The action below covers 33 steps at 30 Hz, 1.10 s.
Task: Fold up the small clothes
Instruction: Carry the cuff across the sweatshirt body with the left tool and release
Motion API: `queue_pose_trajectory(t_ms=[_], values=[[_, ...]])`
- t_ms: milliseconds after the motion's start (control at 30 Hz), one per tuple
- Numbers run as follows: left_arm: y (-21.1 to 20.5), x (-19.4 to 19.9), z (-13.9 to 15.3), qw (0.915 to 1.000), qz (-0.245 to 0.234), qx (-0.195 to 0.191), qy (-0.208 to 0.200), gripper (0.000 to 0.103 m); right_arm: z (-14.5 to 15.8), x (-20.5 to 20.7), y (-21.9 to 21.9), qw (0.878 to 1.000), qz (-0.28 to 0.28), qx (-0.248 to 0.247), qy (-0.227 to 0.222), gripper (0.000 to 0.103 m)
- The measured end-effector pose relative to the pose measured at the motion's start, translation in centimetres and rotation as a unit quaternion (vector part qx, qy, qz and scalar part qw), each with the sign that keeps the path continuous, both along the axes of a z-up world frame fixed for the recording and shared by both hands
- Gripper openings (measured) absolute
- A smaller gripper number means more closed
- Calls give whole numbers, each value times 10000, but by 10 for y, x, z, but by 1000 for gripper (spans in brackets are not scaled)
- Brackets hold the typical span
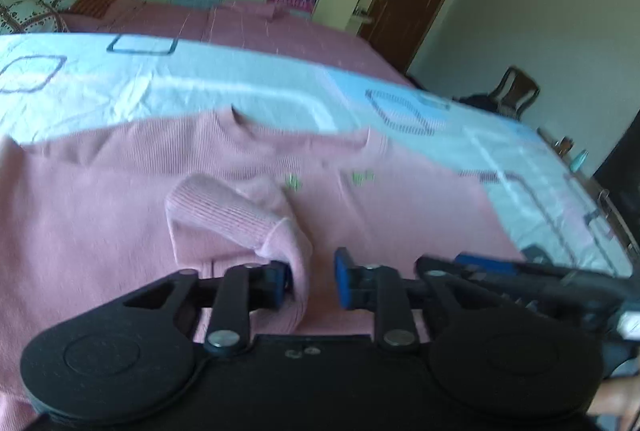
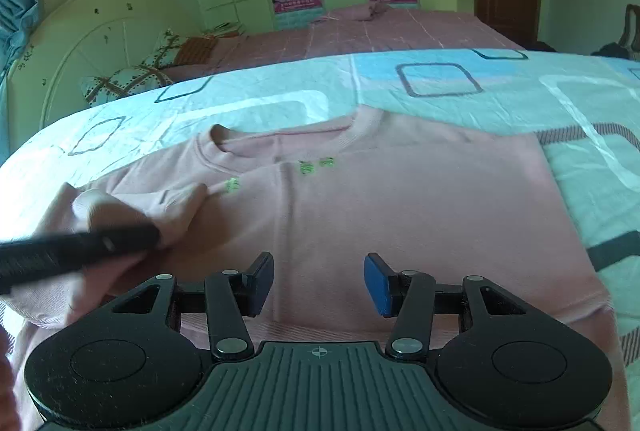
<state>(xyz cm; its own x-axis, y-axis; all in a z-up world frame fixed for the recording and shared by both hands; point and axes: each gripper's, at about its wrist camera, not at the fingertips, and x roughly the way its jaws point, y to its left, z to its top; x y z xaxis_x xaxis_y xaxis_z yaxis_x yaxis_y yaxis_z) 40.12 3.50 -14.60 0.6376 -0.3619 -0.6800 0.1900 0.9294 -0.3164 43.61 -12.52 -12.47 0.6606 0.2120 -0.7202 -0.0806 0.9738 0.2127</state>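
The left gripper [image 1: 310,281] has its jaws parted, with the sleeve [image 1: 240,219] draped against its left pad [image 1: 276,285] and a gap to the right pad; in the left wrist view the cloth hangs between the jaws, not pinched. Whether it still bears on the cloth I cannot tell (the frame is motion-blurred). The sleeve lies bunched over the chest of the shirt [image 1: 100,211], which fits a sleeve brought inward as a first fold and let go there.

The right gripper [image 2: 319,281] is spread wide with nothing between its jaws, hovering above the shirt's lower middle, probably waiting for its own side. In its view the left gripper [image 2: 80,251] shows as a dark bar across the bunched sleeve [image 2: 132,207].

The shirt [image 2: 400,211] lies flat, collar away from the person, on the sheet [image 2: 280,91] of the bed. Its right side is unfolded, so I judge the fold is at an early stage.
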Motion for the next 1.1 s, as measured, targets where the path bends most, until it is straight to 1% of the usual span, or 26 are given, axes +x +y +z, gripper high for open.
queue_pose_trajectory(t_ms=[33, 100, 133, 200, 300, 400, 467, 500, 533, 567, 600, 700, 833, 867, 933, 1000, 1033, 1100], values=[[-1, -3, -1, 10000, 14, 28, 26, 37, 0, -2, -5, 10000, -15, 38, 15, 50], [4, -13, 3, 9998, 159, 54, -59, 75, 0, -6, -12, 9999, -32, 117, 40, 50], [7, -20, 11, 9994, 274, 68, -216, 79, 1, -7, -16, 9998, -32, 176, 57, 50], [17, -28, 18, 9986, 337, 143, -395, 79, 2, -7, -18, 9995, -6, 307, 77, 50], [36, -36, 33, 9961, 638, 298, -529, 80, 4, -8, -11, 9989, 138, 447, 71, 50], [63, -49, 39, 9917, 1022, 494, -598, 80, 7, -9, 8, 9975, 448, 544, 30, 50], [82, -59, 38, 9873, 1276, 734, -593, 80, 9, -12, 26, 9960, 708, 550, -19, 50], [91, -65, 37, 9850, 1399, 841, -564, 80, 10, -14, 35, 9949, 845, 552, -38, 53], [100, -70, 36, 9826, 1517, 942, -507, 80, 11, -15, 44, 9939, 968, 533, -62, 66], [108, -75, 33, 9805, 1615, 1024, -459, 80, 11, -18, 52, 9929, 1072, 496, -101, 72], [114, -81, 31, 9781, 1705, 1119, -421, 80, 11, -20, 62, 9918, 1194, 426, -176, 76], [129, -97, 21, 9718, 1893, 1376, -302, 80, 11, -25, 89, 9882, 1487, 67, -370, 76], [134, -110, 6, 9672, 1948, 1624, -164, 80, -4, -21, 122, 9799, 1803, -667, -531, 76], [134, -111, 2, 9657, 1941, 1714, -165, 79, -8, -21, 128, 9776, 1869, -796, -558, 73], [131, -107, -3, 9633, 1919, 1867, -208, 77, -14, -18, 136, 9750, 1931, -938, -569, 40], [127, -101, -5, 9609, 1890, 2000, -303, 75, -17, -15, 136, 9763, 1864, -943, -559, 33], [123, -98, -6, 9594, 1853, 2090, -389, 74, -15, -13, 133, 9784, 1798, -855, -560, 25], [116, -90, -7, 9572, 1783, 2217, -534, 67, -7, -8, 120, 9842, 1591, -537, -568, 18]])
